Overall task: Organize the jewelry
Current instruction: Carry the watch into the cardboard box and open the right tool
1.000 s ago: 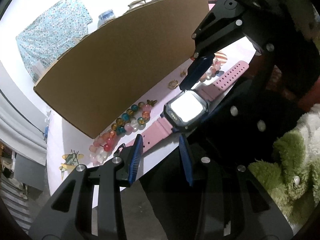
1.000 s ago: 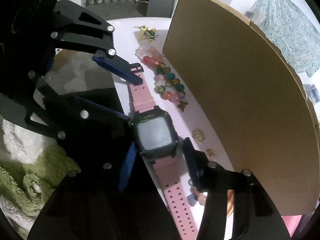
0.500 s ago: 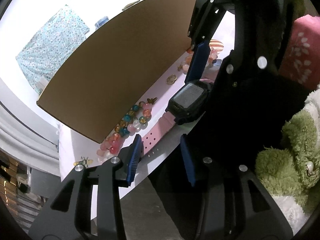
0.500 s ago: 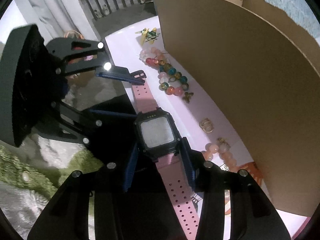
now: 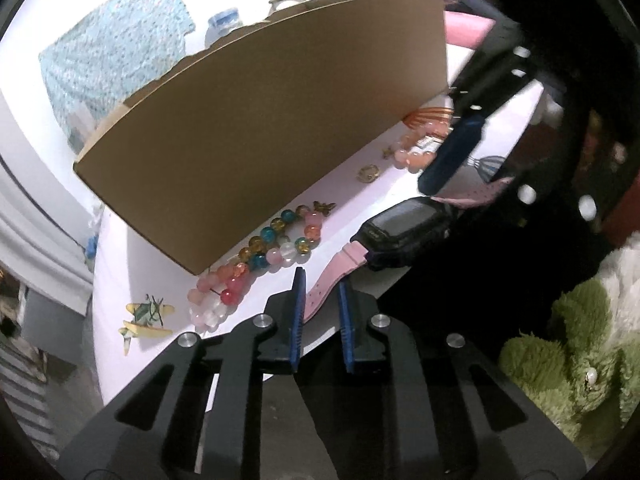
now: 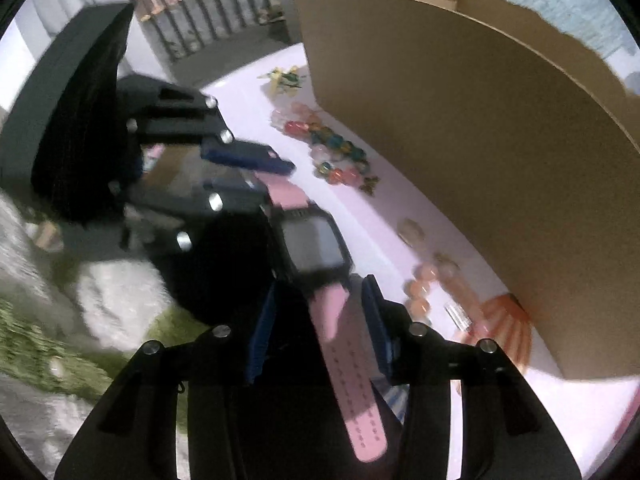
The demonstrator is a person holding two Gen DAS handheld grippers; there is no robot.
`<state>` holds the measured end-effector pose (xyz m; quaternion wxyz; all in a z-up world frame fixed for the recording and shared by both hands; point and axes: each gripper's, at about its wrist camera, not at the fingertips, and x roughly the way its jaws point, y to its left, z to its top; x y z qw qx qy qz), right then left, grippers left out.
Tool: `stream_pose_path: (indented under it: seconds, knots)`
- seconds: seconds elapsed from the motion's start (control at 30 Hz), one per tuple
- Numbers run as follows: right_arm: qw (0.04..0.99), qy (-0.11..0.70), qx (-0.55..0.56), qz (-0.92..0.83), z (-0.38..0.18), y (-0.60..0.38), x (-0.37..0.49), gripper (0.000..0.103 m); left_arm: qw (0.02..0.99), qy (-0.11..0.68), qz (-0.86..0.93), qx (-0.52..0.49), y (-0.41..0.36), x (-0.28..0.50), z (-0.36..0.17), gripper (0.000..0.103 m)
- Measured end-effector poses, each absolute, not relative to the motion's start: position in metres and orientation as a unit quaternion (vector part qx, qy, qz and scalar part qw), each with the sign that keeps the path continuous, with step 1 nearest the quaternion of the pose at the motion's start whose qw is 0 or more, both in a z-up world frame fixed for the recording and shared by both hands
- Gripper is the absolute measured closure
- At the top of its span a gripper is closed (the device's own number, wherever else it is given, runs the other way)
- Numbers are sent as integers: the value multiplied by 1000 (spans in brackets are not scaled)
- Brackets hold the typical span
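Note:
A pink-strapped watch with a black square face [image 5: 404,228] lies along the near edge of a white table [image 5: 120,264]; it also shows in the right wrist view [image 6: 312,248]. My left gripper [image 5: 322,304] has closed on one strap end [image 5: 332,280]. My right gripper [image 6: 320,312] straddles the other strap [image 6: 352,376], jaws apart and not touching it. A multicoloured bead bracelet [image 5: 264,256] lies by the watch, and a peach bead bracelet [image 5: 416,148] lies further along.
A brown cardboard box [image 5: 280,120] stands behind the jewelry. A small gold ring [image 5: 368,173], a butterfly charm [image 5: 324,207] and a yellow-green dragonfly clip [image 5: 144,320] lie on the table. A green plush thing [image 5: 568,360] sits off the table edge.
My left gripper closed from wide open onto the strap end. My right gripper slid back from the watch face to the other strap. The watch shifted slightly.

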<state>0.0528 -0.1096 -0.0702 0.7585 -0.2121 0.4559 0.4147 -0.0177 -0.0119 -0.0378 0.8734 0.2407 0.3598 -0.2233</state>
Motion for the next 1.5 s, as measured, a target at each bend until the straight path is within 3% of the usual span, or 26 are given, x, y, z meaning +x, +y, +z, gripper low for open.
stream_pose_path:
  seconds: [0.2, 0.27, 0.4, 0.43, 0.77, 1.17, 1.33, 1.5]
  knots:
    - [805, 415, -266, 331, -79, -113, 24, 60, 875, 366, -218, 232, -7, -16, -38, 88]
    - [819, 398, -290, 293, -83, -115, 14, 67, 875, 367, -216, 229, -7, -17, -38, 88]
    - [837, 390, -286, 255, -83, -120, 6, 94, 878, 363, -212, 228, -7, -13, -33, 89]
    - [844, 387, -281, 243, -83, -121, 5, 96, 879, 359, -210, 231, -8, -14, -33, 89]
    - [891, 332, -245, 189, -62, -117, -22, 99, 896, 325, -201, 227, -11, -34, -8, 99]
    - [947, 153, -250, 129, 60, -129, -18, 99, 937, 207, -219, 180, 2, -25, 118, 99]
    - [938, 208, -217, 170, 94, -134, 63, 99, 927, 251, -235, 152, 3, 46, 142, 99]
    - [902, 345, -155, 210, 86, -148, 163, 99, 877, 393, -260, 90, 6, 148, 119, 100]
